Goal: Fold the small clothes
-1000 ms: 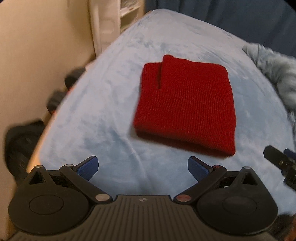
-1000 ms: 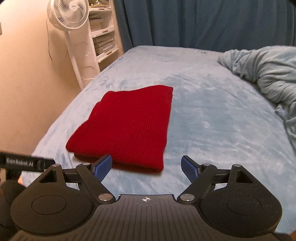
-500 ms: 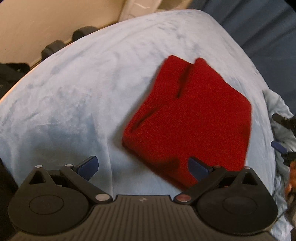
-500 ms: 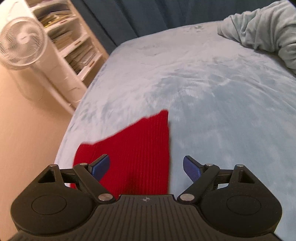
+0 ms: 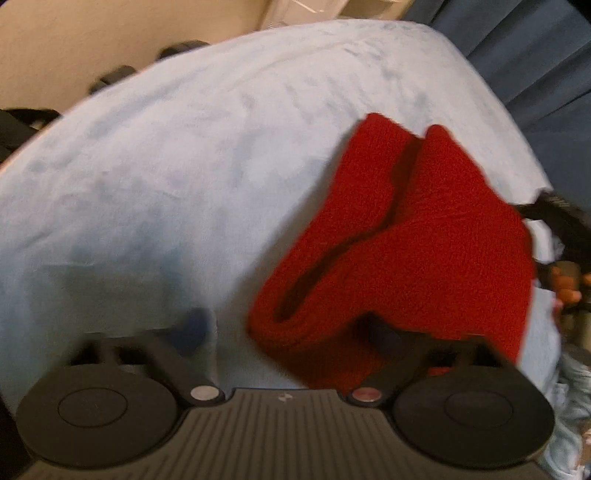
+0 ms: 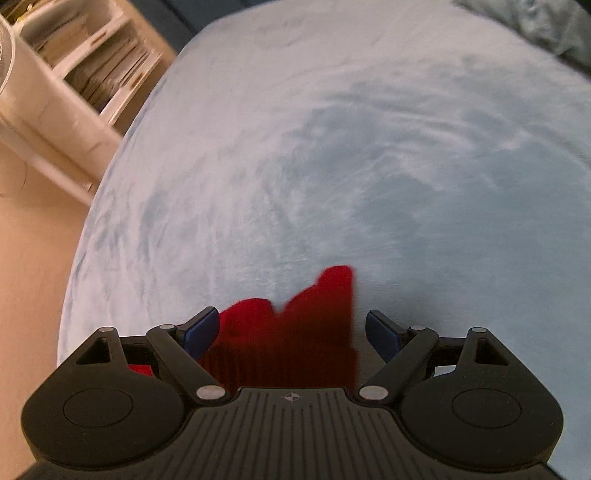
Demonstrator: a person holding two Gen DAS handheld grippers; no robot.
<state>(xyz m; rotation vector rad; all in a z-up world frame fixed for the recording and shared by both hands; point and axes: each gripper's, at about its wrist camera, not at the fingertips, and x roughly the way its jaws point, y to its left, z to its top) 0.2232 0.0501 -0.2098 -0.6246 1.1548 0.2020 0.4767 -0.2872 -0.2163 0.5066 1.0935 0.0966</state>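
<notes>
A folded red knit garment (image 5: 424, 236) lies on the light blue bed (image 5: 184, 166). In the left wrist view it fills the right half, its near folded edge right in front of my left gripper (image 5: 291, 328), which is open; the right fingertip overlaps the cloth's near edge. In the right wrist view the red garment (image 6: 295, 332) sits between the open fingers of my right gripper (image 6: 291, 328), close against the gripper body. The right gripper's body (image 5: 565, 229) shows at the far right of the left wrist view, beyond the garment.
A white shelf unit (image 6: 85, 74) stands beside the bed at upper left. A crumpled pale blue blanket (image 6: 535, 26) lies at the far right of the bed. Dark blue curtains (image 5: 535, 55) hang behind. Dark objects (image 5: 118, 77) sit on the floor beside the bed.
Both grippers have moved down and closer to the red garment. In the right wrist view the garment now lies between the fingers. The left view has tilted and blurred.
</notes>
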